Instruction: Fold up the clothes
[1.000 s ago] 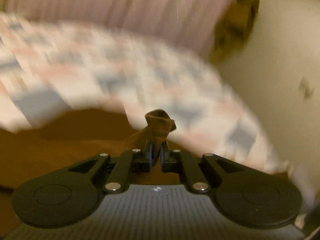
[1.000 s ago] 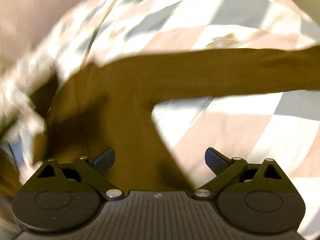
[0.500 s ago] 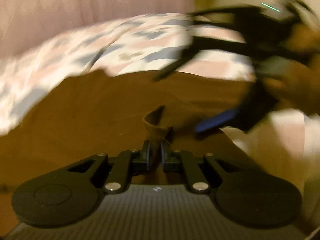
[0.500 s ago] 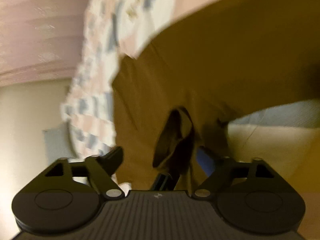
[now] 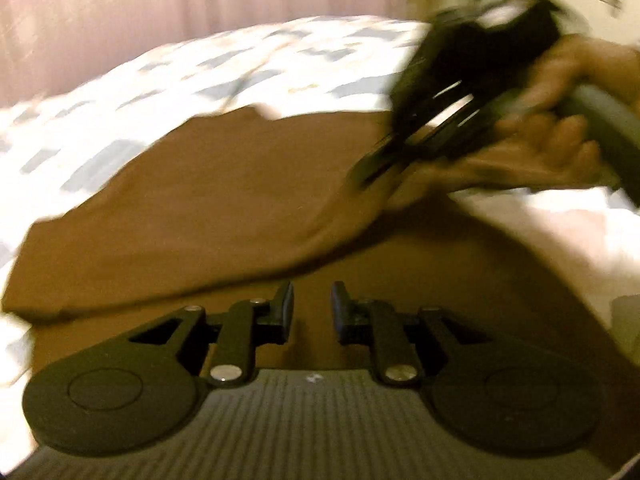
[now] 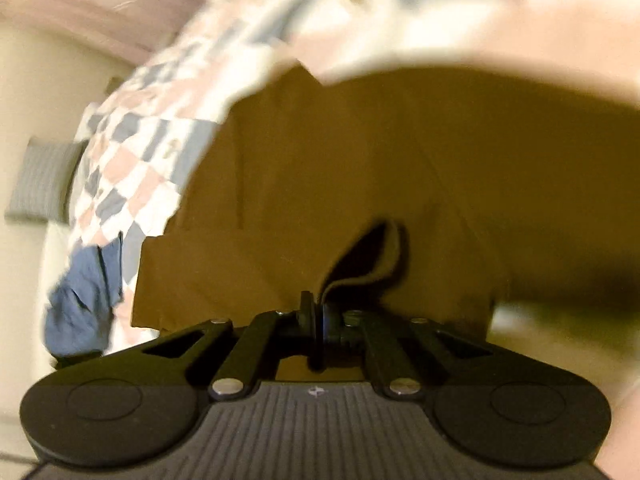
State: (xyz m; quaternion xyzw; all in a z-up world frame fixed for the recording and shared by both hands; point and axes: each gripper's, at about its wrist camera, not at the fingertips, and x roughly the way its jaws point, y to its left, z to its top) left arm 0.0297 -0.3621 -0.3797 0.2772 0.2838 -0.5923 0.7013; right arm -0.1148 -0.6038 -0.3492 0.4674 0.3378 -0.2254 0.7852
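Left gripper (image 5: pixel 312 312) is seen with jaws parted to a narrow gap, nothing between them; brown fabric lies directly under and ahead of the fingers. The brown garment (image 5: pixel 192 216) is spread on a checked bedspread (image 5: pixel 120 120), one layer folded over, its folded edge running just ahead of the left fingertips. Ahead and to the right of the left claw, the right gripper (image 5: pixel 440 120) is seen, blurred, held by a hand (image 5: pixel 552 148), its tip at the raised edge of the garment.

In the right wrist view, the right gripper (image 6: pixel 320 312) is closed tight on a pinched fold of the brown garment (image 6: pixel 360 168), a loop of cloth standing up just beyond the fingertips. The rest of the garment stretches ahead and to both sides of the claw. Checked bedspread (image 6: pixel 132 168) is seen to the left and beyond. A blue garment (image 6: pixel 80 300) hangs at the bed edge, far left of the claw. A grey pillow (image 6: pixel 44 180) is seen further left, blurred.
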